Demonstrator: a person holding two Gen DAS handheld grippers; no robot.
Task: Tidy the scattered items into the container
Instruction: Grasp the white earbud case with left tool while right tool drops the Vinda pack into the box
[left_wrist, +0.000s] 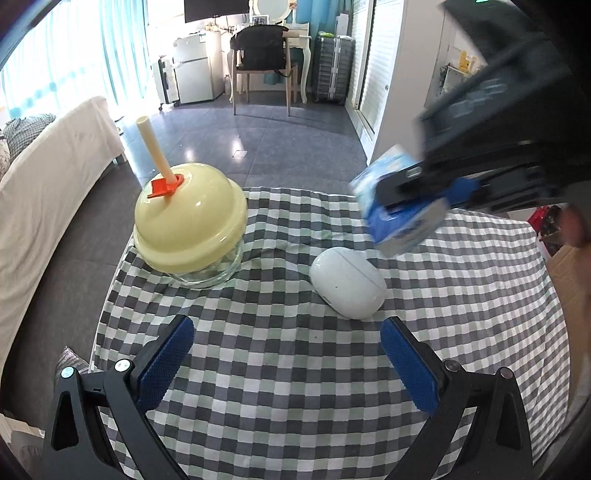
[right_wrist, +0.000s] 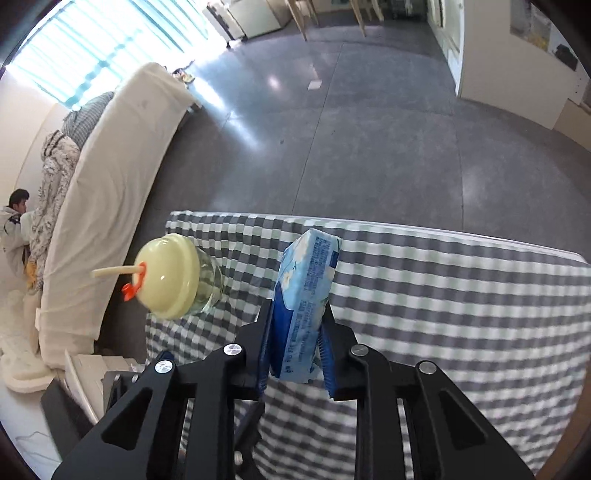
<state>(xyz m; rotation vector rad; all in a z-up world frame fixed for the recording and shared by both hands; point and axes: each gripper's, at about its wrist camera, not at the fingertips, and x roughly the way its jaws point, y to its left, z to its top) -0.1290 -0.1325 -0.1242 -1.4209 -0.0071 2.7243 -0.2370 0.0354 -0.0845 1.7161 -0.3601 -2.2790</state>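
I'm clamping my right gripper (right_wrist: 295, 339) across the tissue pack (right_wrist: 308, 291): soft, light, squashing; left gripper (left_wrist: 288, 365) hanging open, empty.

Table (left_wrist: 480, 295), covered by a grey, white and pale green checked cloth (left_wrist: 280, 387) that hangs over the edges; slight wrinkles toward the far side.

On the cloth:
- Glass jar (left_wrist: 207, 271), far left, upright near the left edge. Pale yellow domed lid (left_wrist: 188, 218); cream straw (left_wrist: 153, 147) set through an orange fitting (left_wrist: 166, 184) on top, tilted left.
- White rounded clamshell case (left_wrist: 347, 282), centre right, lying flat, well apart from the jar.
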